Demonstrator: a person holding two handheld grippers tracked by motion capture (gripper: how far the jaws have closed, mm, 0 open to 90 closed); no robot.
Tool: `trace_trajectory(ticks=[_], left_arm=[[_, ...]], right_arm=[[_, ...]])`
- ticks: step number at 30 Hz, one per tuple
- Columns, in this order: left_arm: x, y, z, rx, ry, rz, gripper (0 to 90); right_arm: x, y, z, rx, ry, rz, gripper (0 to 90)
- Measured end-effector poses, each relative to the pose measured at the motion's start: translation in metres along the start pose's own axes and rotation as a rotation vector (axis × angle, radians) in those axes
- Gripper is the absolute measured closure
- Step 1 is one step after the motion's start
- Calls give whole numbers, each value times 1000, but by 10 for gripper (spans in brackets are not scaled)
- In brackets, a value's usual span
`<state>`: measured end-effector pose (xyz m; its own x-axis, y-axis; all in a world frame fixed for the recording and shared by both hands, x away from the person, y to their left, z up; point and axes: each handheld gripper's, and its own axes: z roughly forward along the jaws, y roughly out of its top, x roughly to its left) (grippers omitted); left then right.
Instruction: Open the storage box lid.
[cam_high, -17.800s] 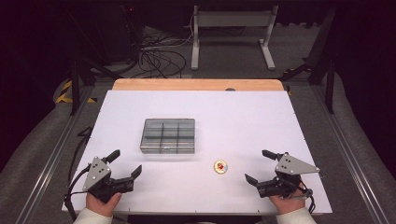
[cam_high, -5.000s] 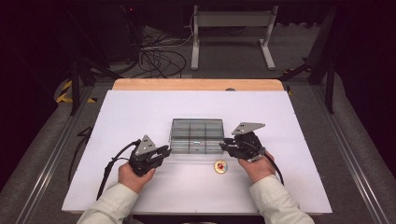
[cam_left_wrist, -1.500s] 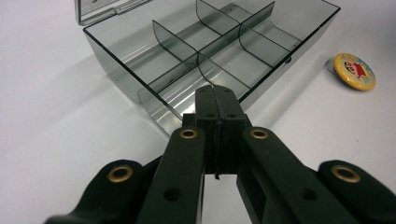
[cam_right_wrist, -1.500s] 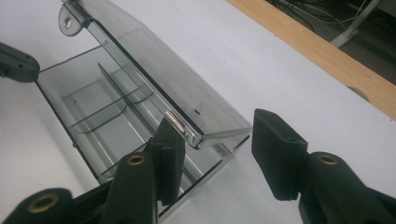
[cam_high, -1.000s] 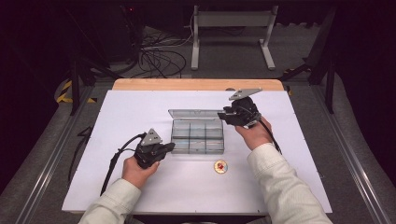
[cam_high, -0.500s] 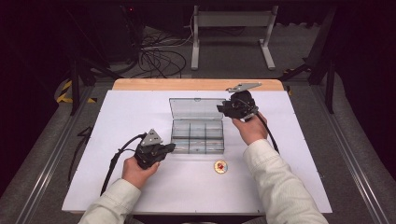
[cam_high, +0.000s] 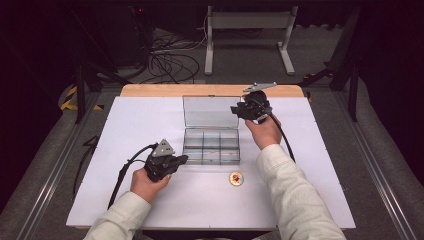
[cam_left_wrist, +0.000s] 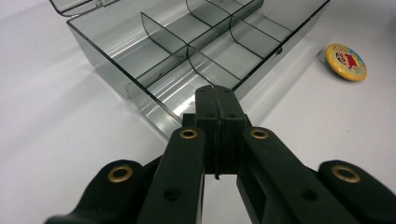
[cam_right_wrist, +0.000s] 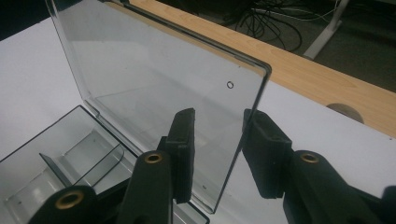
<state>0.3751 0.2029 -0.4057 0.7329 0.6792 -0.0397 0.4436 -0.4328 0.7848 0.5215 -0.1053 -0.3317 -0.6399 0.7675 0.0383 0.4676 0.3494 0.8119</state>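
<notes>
Clear smoke-grey plastic: the compartment box (cam_high: 211, 147) sits mid-table on the white table top (cam_high: 140, 120), base flat, lid (cam_high: 210, 112) swung up and standing near upright at the far side, hinged along the box's far edge. The base is split into six compartments, all bare as far as the left gripper view shows them.

Left gripper (cam_high: 181, 159): jaws pressed fully together, nothing between them. The closed tips rest against the near left corner of the box (cam_left_wrist: 187, 46) at its outer wall. The hand holding it lies low on the table, cable trailing back to the left.

Right gripper (cam_high: 235, 110): raised at the lid's right edge. In the right gripper view the jaws straddle the free edge of the lid (cam_right_wrist: 154, 84), one pad on each face; a narrow gap shows on both sides, so pads not clearly pressing. Cannot tell if there is light contact.

Round yellow badge (cam_high: 236, 178) with a red printed figure lies flat on the table just in front of the box's near right corner, apart from both grippers. Light wood strip (cam_high: 150, 90) runs along the table's far edge.
</notes>
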Motion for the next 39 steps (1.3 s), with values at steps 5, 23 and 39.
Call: trace_trajectory(ticks=[5, 23, 39], left_arm=[[1, 0, -1, 1, 3, 7, 898], [6, -2, -10, -16, 20, 5, 897], [7, -4, -8, 0, 21, 10, 897]], right_arm=[[-2, -1, 5, -3, 3, 3, 596], [-10, -8, 31, 46, 10, 53, 460], [-15, -9, 45, 64, 1, 80, 442]])
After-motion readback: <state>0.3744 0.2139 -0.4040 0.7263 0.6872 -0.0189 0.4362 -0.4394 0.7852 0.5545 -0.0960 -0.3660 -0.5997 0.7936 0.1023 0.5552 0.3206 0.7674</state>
